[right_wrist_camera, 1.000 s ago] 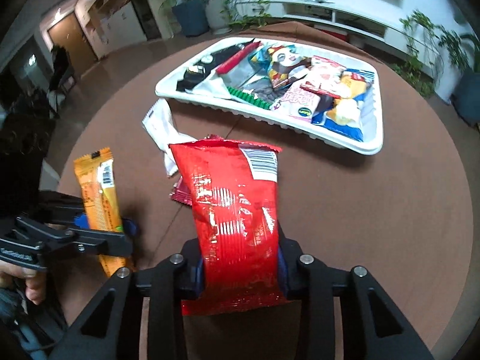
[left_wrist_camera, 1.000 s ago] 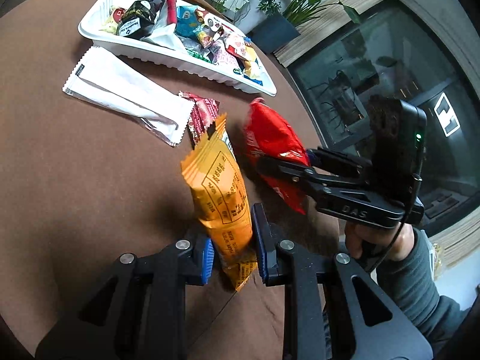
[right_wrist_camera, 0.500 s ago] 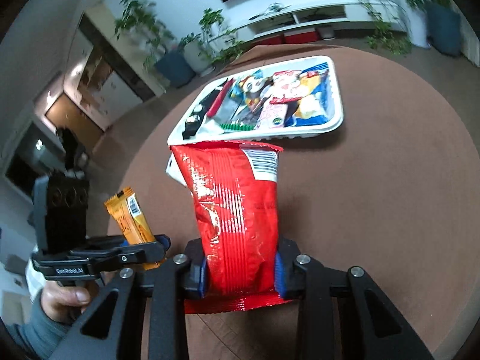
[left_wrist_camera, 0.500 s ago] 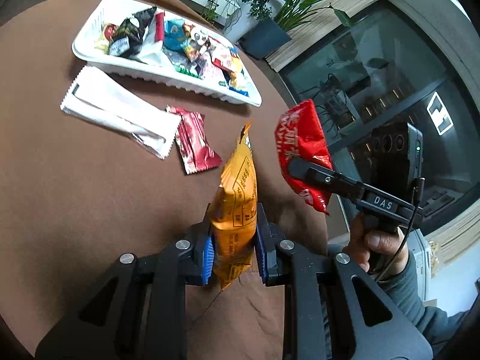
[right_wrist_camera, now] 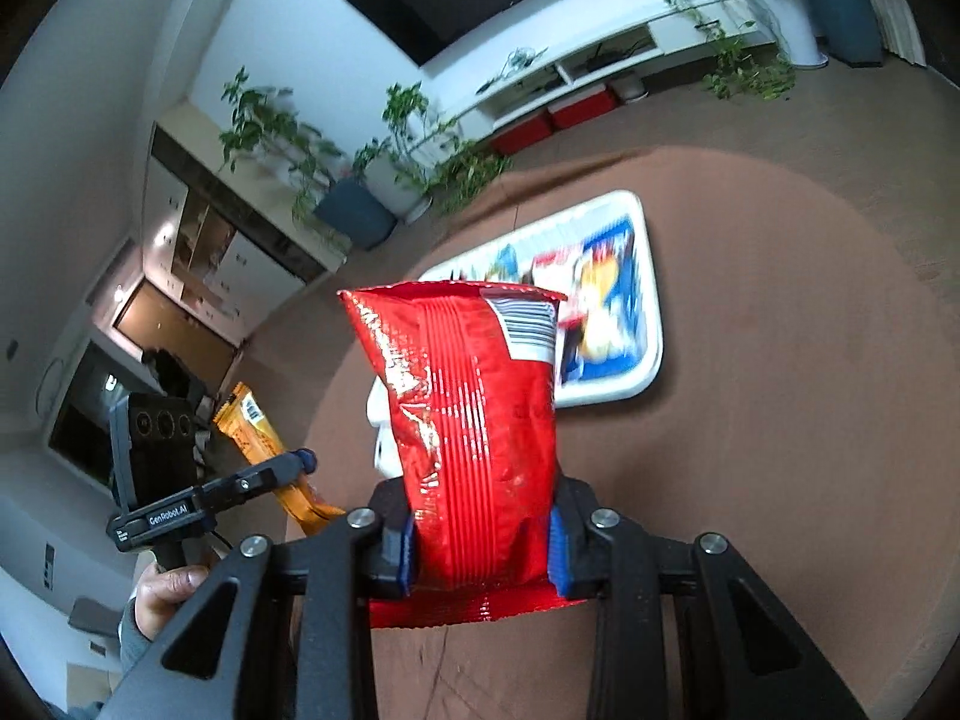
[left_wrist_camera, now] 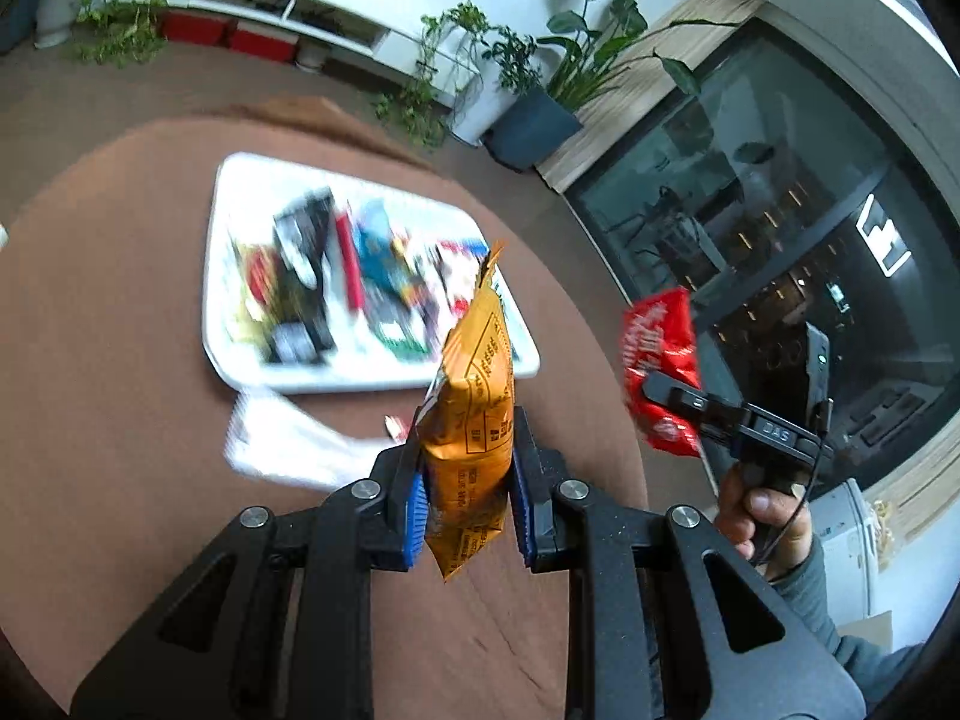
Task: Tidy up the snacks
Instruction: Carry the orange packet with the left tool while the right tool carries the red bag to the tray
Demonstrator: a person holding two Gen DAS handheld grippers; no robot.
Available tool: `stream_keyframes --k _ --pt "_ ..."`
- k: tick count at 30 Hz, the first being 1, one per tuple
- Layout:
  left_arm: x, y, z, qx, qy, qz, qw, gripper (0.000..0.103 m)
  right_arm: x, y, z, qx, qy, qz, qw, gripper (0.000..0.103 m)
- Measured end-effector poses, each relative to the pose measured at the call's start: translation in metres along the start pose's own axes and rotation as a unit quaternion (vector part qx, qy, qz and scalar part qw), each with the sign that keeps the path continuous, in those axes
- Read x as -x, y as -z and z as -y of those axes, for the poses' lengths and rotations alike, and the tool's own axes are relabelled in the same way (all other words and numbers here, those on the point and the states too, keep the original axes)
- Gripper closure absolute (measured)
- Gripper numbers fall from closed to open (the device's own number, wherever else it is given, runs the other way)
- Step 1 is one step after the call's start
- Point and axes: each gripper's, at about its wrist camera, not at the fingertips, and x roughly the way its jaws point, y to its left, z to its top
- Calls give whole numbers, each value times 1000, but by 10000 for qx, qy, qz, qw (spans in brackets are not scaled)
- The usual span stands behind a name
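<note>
My left gripper (left_wrist_camera: pixel 468 507) is shut on an orange snack bar packet (left_wrist_camera: pixel 474 414) and holds it upright above the round brown table (left_wrist_camera: pixel 120 450). My right gripper (right_wrist_camera: pixel 480 546) is shut on a red snack bag (right_wrist_camera: pixel 474 420), also held up above the table. The white tray (left_wrist_camera: pixel 223 324) full of several mixed snacks lies on the far side of the table; it also shows in the right wrist view (right_wrist_camera: pixel 651 312). Each gripper shows in the other's view: the right one with the red bag (left_wrist_camera: pixel 660 372), the left one with the orange packet (right_wrist_camera: pixel 258 432).
A white flat packet (left_wrist_camera: pixel 282 438) lies on the table just in front of the tray, with a small red packet (left_wrist_camera: pixel 393 423) partly hidden beside it. Beyond the table are potted plants (left_wrist_camera: pixel 534 114), a low white TV shelf (right_wrist_camera: pixel 600 72) and a glass wall (left_wrist_camera: pixel 780 210).
Both grippers have lifted higher with their packets and tilted up, so the table and tray look smaller and farther. The tray is blurred by motion.
</note>
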Motion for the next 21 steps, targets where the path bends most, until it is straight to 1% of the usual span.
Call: stream_keyframes --k 2,5,9,12,14,16,18,21 --pt "5 -23 -8 20 -35 -17 10000 82 5 -17 -2 -84 20 146 9999 69" --pt "2 -62 -15 -56 -294 -96 9995 82 8 -42 -8 -73 143 366 9992 69" --pt "-9 -102 -24 -234 -596 -347 9973 82 -5 -77 -26 161 376 401 9984 69" --pt "-24 -126 -33 -299 -683 -641 9952 82 -25 -98 -39 351 522 299 9976 69" --pt "-35 -137 -39 -346 -813 -817 9927 82 -48 -109 -44 428 622 131 9971 69" --pt "-54 -144 -46 -429 -1001 -1068 9883 82 -71 -113 -44 451 776 -30 9960 69" --pt "-70 -146 -50 -509 -1156 -1281 9837 82 -102 -117 -39 490 1013 -243 9934 69" --pt "-90 -150 -57 -527 -1226 -1510 9795 82 -130 -113 -33 552 1339 -433 9885 69"
